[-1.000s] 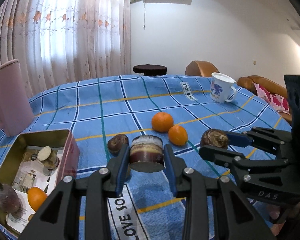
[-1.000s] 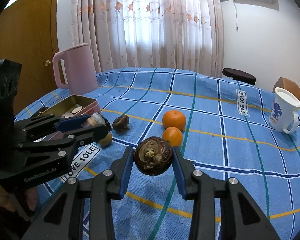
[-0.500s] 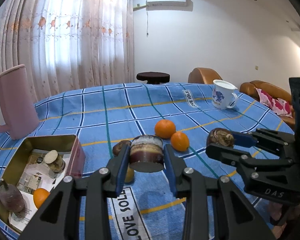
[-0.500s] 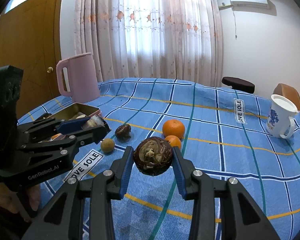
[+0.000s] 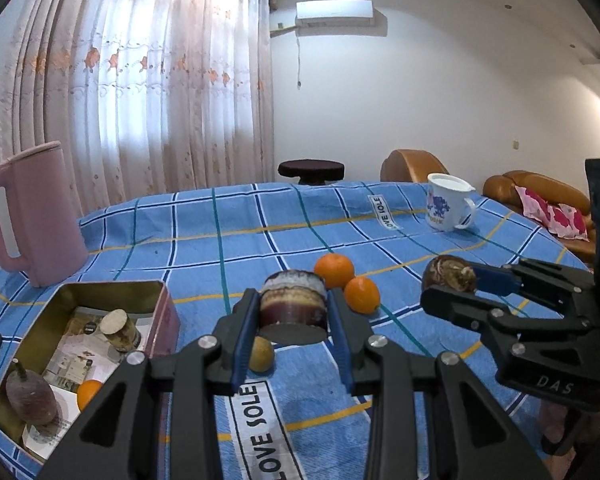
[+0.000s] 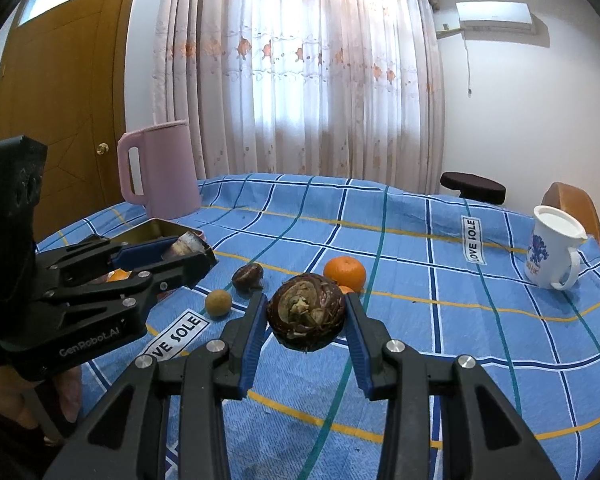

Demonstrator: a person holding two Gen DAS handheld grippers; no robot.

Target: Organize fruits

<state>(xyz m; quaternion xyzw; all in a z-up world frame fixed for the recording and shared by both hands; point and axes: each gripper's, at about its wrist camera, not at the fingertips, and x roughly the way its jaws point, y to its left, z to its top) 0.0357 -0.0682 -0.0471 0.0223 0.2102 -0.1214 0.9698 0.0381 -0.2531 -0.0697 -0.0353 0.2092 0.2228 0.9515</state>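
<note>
Left claw was clamped on a cut, banded brown fruit above the table — tin at its nine o'clock. Right claw gripped a round brown fruit — oranges at one o'clock.

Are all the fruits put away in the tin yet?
Not yet. One orange already sits in the tin. The left gripper holds a cut brown fruit and the right gripper a round brown fruit. Two oranges and a small yellowish fruit wait on the table.
</note>
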